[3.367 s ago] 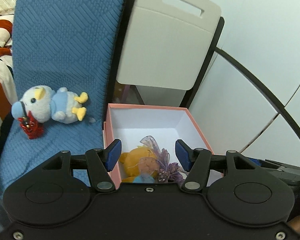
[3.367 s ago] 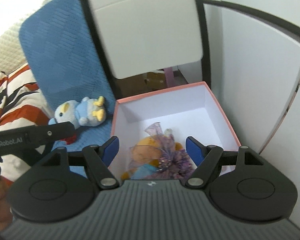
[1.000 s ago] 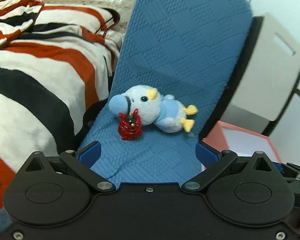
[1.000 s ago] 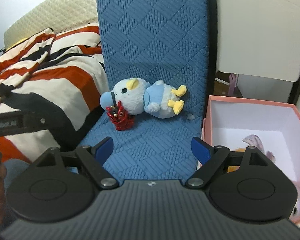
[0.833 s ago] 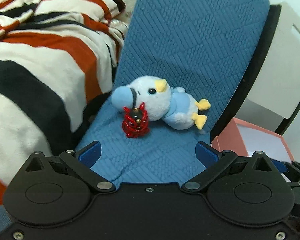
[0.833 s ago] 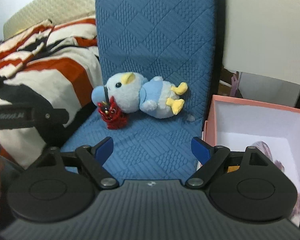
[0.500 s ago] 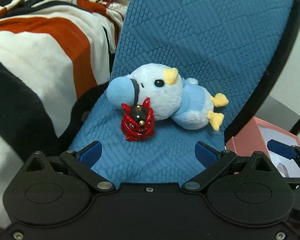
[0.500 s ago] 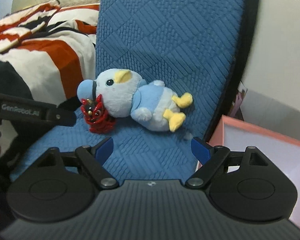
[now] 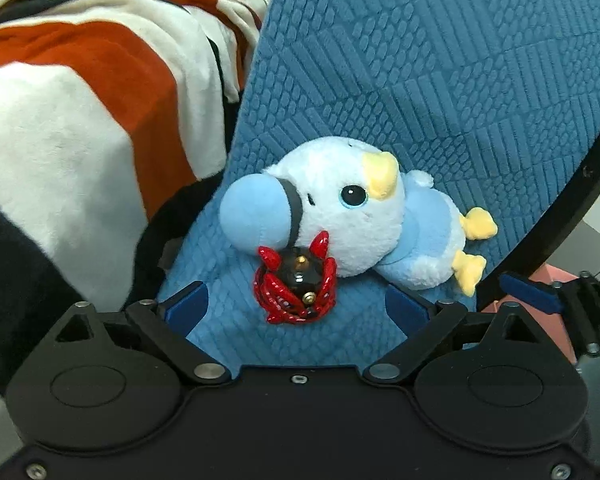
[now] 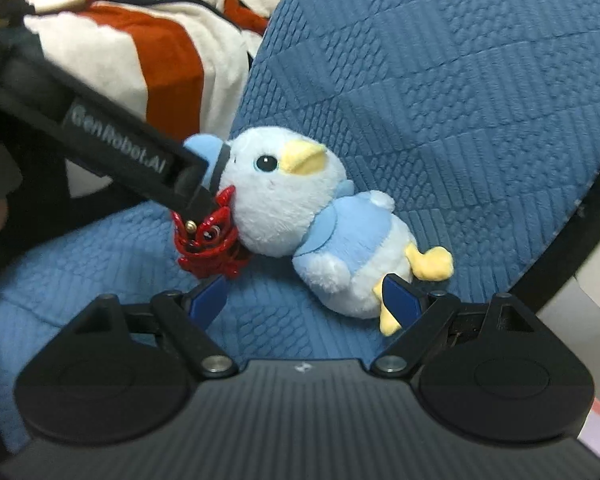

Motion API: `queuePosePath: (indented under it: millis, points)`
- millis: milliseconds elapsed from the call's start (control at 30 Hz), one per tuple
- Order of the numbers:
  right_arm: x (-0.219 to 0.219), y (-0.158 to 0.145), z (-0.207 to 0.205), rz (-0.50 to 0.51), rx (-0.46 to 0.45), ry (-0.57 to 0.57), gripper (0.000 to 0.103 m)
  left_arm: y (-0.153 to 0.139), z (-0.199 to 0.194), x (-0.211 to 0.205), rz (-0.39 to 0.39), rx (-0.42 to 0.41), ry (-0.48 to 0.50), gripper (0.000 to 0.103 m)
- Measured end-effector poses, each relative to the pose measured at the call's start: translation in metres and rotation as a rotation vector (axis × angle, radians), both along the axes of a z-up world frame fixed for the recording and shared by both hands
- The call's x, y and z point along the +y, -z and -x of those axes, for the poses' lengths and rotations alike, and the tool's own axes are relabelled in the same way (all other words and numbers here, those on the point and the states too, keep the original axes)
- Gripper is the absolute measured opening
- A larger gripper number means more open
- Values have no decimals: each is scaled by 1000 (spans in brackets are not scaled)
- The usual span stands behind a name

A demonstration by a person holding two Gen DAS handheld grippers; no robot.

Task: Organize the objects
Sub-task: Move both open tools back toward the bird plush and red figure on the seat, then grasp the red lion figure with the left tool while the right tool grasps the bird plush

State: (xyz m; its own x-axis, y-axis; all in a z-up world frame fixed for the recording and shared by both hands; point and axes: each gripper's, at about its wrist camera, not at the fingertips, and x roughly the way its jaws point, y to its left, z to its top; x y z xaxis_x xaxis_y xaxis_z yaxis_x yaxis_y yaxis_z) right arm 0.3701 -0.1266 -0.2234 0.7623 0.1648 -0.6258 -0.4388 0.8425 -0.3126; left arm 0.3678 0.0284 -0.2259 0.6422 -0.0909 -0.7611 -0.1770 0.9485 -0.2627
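A pale blue plush bird (image 9: 352, 216) with a yellow beak lies on its side on the blue quilted chair seat (image 9: 332, 332). A red and black ornament (image 9: 296, 286) rests against its head. My left gripper (image 9: 296, 310) is open, its jaws either side of the ornament, close in front of it. My right gripper (image 10: 306, 298) is open, its blue fingertips (image 10: 400, 298) just short of the bird's body (image 10: 340, 236) and feet. The left gripper's finger (image 10: 140, 152) reaches over the ornament (image 10: 208, 240) in the right wrist view.
A striped red, white and black blanket (image 9: 80, 112) lies to the left of the chair. The blue chair back (image 9: 460, 60) rises behind the bird. A pink box corner (image 9: 540, 320) sits at the right, beside the chair's black frame (image 9: 560, 220).
Both grippers have moved away from the pink box and closed in on the plush bird and ornament, which now look much larger. Both stay open.
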Motion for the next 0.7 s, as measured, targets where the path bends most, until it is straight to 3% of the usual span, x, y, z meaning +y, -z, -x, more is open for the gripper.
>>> queuePosePath:
  millis: [133, 267, 433, 700]
  points:
    - [5, 14, -14, 70, -40, -17, 86, 8, -15, 0, 27, 29, 12, 86]
    - [12, 32, -23, 211, -98, -57, 86, 19, -28, -3, 58, 65, 17, 82]
    - [16, 46, -33, 256, -96, -85, 86, 25, -38, -10, 23, 83, 21, 76]
    - [25, 64, -42, 391, -197, -155, 86, 33, -50, -11, -1, 111, 17, 75]
